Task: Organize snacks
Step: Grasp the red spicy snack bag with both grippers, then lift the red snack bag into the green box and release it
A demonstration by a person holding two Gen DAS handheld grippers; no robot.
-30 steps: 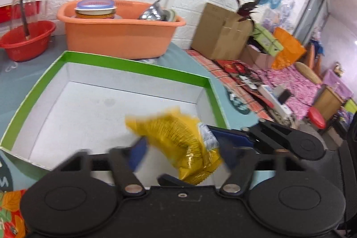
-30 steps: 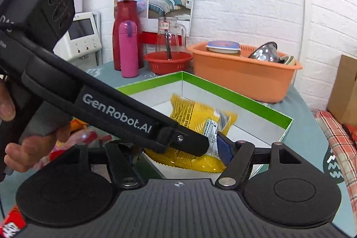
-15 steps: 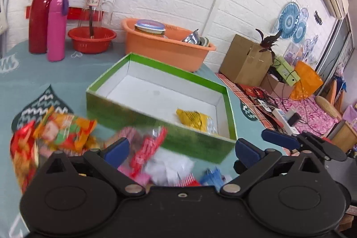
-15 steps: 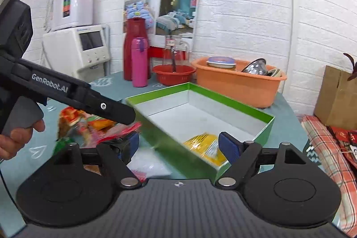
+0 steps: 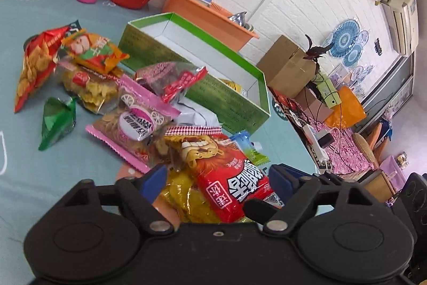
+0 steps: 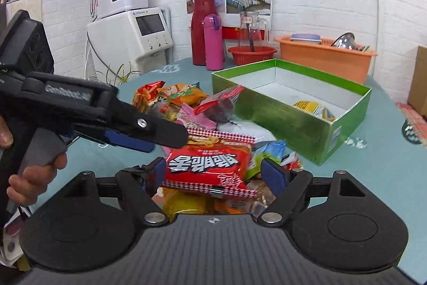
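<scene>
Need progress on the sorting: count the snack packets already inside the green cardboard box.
1: a yellow foil snack packet lies at the right end of the green cardboard box. The near wall may hide others.

The left gripper (image 5: 217,182) hangs with its jaws spread wide over a red noodle packet (image 5: 229,178) atop the snack heap (not gripping it). Beyond lies the green box (image 5: 226,100), a pink-edged bag (image 5: 133,119) just beside its wall.
</scene>
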